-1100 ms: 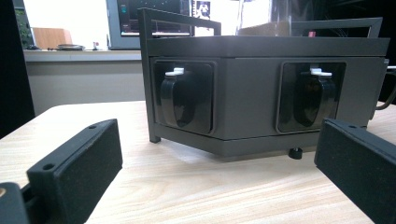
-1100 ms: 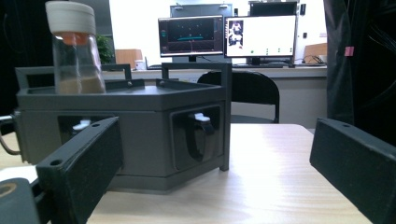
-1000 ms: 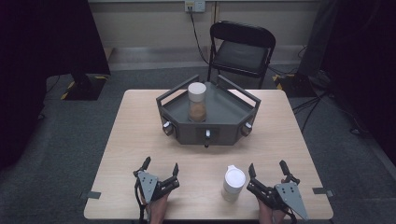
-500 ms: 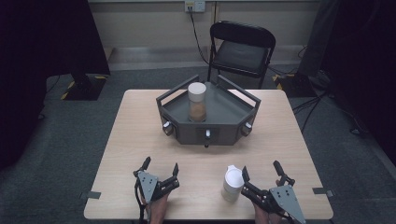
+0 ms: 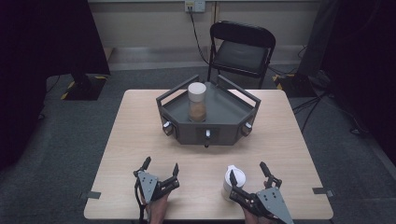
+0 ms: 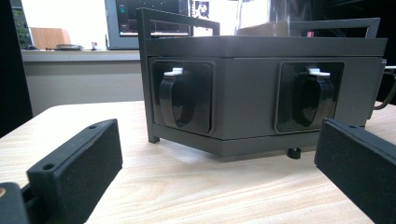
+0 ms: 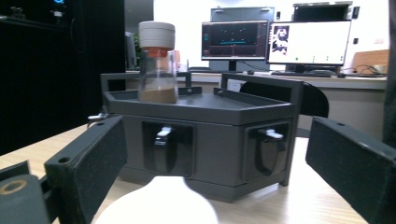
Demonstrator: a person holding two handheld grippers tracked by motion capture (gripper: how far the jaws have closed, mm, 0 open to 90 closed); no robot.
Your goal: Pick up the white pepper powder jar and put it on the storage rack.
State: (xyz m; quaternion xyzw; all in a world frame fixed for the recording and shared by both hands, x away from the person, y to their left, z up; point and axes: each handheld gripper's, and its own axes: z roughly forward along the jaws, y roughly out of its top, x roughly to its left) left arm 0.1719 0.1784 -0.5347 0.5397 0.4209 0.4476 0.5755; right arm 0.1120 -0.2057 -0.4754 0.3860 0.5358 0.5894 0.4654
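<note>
A white lidded container (image 5: 232,181) stands near the table's front edge; it is a blurred white dome (image 7: 156,203) low in the right gripper view. My right gripper (image 5: 246,170) has a jaw on each side of it. Its jaws have just been closing, but gaps still show beside the pads, so it is open. My left gripper (image 5: 162,163) rests open on the table with nothing between its jaws, facing the dark grey tray (image 6: 243,93). On that tray (image 5: 219,127) stands a clear jar (image 5: 197,100) with a pale lid and brown contents (image 7: 158,70).
The tray's front walls carry black latches with white tabs (image 6: 180,100) (image 7: 161,140). A black folding chair (image 5: 240,49) stands behind the wooden table (image 5: 140,135). Monitors (image 7: 233,39) sit on a desk far back. Bare tabletop lies between the tray and both grippers.
My right gripper has slid left, from beside the white container to having it between its jaws. My left gripper has stayed where it was.
</note>
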